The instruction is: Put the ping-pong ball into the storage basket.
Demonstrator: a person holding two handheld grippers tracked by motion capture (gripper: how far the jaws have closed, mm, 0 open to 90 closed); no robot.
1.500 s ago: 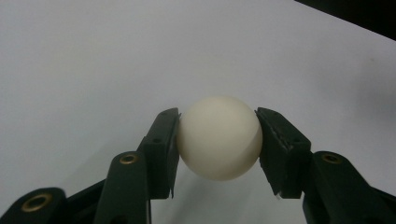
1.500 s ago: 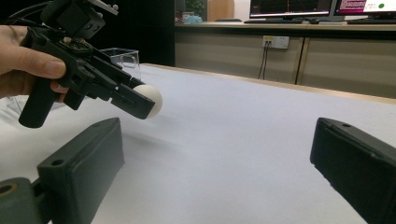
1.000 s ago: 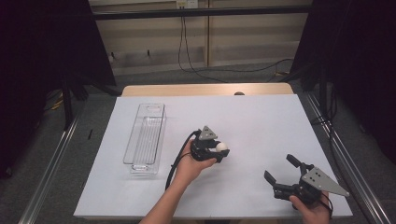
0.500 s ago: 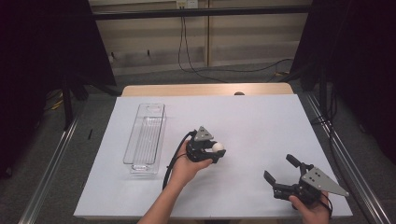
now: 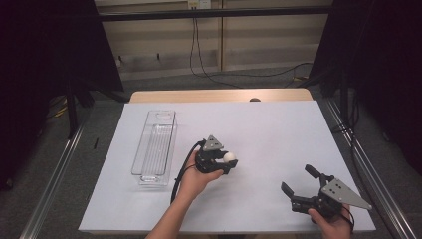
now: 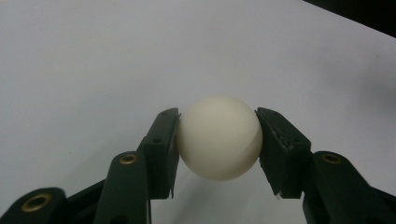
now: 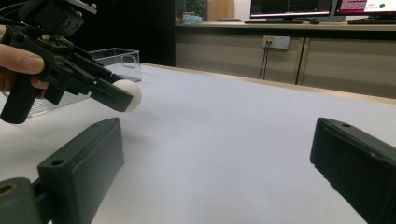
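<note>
A white ball point(image 6: 219, 137) is pinched between the two black jaws of my left gripper point(image 5: 228, 162), which is shut on it a little above the white table point(image 5: 268, 129). In the right gripper view the same ball point(image 7: 129, 94) hangs off the table at the upper left, held by the left gripper point(image 7: 116, 95). My right gripper point(image 5: 299, 181) rests near the table's front right, jaws wide apart with nothing between them. A clear plastic bin point(image 5: 155, 145) lies left of the left gripper and holds nothing.
The white sheet covers most of the table, with a wooden strip point(image 5: 219, 95) along the far edge. Metal rails point(image 5: 54, 174) run down both sides. Cables point(image 5: 209, 59) hang against the back wall. Open table lies between the two grippers.
My left gripper, still holding the ball, has shifted slightly toward the left and nearer the bin. The right gripper has stayed where it was.
</note>
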